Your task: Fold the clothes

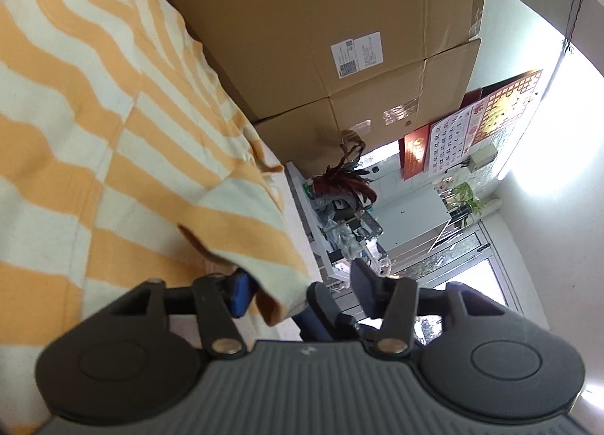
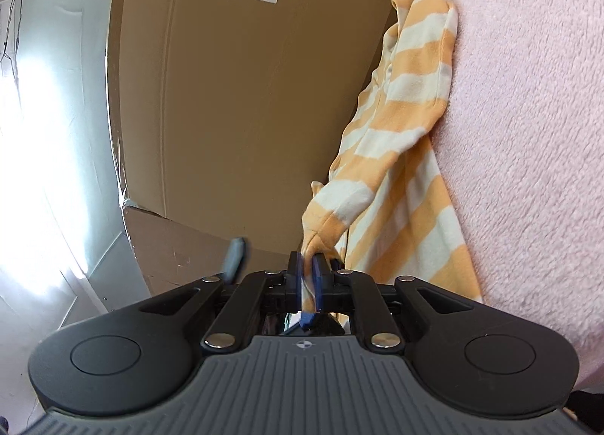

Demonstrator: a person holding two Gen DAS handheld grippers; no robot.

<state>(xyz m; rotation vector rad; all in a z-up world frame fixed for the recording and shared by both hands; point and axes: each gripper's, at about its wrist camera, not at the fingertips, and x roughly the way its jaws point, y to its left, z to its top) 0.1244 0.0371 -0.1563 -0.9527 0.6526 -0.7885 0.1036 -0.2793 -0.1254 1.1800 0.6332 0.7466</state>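
Right wrist view, right gripper (image 2: 308, 276) jaws clamped on striped shirt (image 2: 400, 171) corner, left gripper (image 1: 298, 284) jaws parted around its hem, pads clear.

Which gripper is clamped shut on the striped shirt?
The right gripper: its pads pinch the striped shirt, while the left gripper has its jaws standing apart.

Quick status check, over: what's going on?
Right gripper shut on striped shirt. Left gripper open around its corner. Cardboard boxes close behind.

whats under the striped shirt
A pink fleecy blanket lies under the striped shirt. Whatever the blanket rests on is covered.
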